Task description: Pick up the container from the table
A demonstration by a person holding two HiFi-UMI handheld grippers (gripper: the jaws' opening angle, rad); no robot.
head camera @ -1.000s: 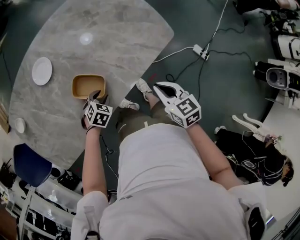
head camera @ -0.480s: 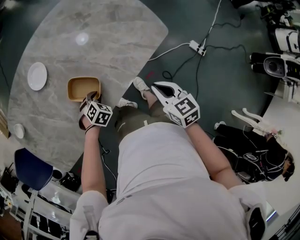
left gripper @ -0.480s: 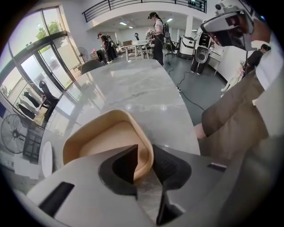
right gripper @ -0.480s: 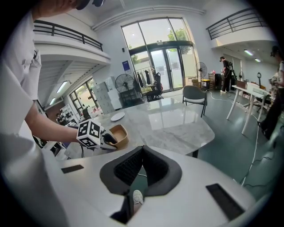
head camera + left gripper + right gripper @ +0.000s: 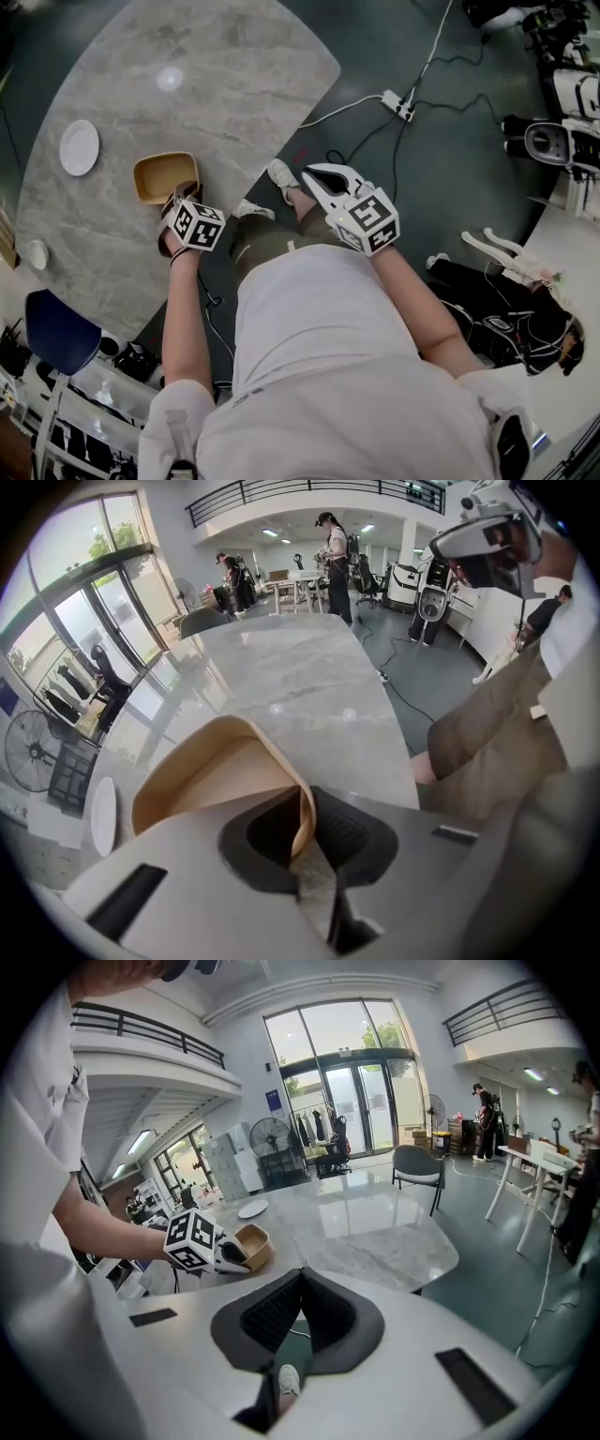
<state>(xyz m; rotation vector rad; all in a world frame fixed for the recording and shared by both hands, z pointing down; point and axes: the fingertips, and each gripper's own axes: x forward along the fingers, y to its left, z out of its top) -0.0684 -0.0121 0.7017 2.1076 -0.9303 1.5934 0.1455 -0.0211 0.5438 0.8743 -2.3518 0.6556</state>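
Note:
A tan, shallow rectangular container [image 5: 161, 176] sits near the edge of the grey marble table [image 5: 206, 84]. My left gripper [image 5: 185, 195] points steeply down at its near right corner. In the left gripper view the container's thin wall [image 5: 216, 771] stands between the closing jaws of the left gripper [image 5: 302, 806], pinched between the dark pads [image 5: 349, 829]. My right gripper [image 5: 323, 176] hangs off the table over the floor, shut and with nothing in it. The right gripper view shows its jaws of the right gripper [image 5: 300, 1277] meeting, with the container [image 5: 255, 1243] and left gripper [image 5: 234, 1255] beyond.
A white plate [image 5: 79, 147] lies left of the container, and a small white cup [image 5: 37, 253] stands by the table's left edge. A blue chair [image 5: 58, 333] is below the table. A power strip [image 5: 398, 103] with cables lies on the dark floor, with equipment [image 5: 562, 141] at the right.
The left gripper's jaws have closed in on the container's near wall, and the container has shifted and tipped slightly. The right gripper has stayed where it was.

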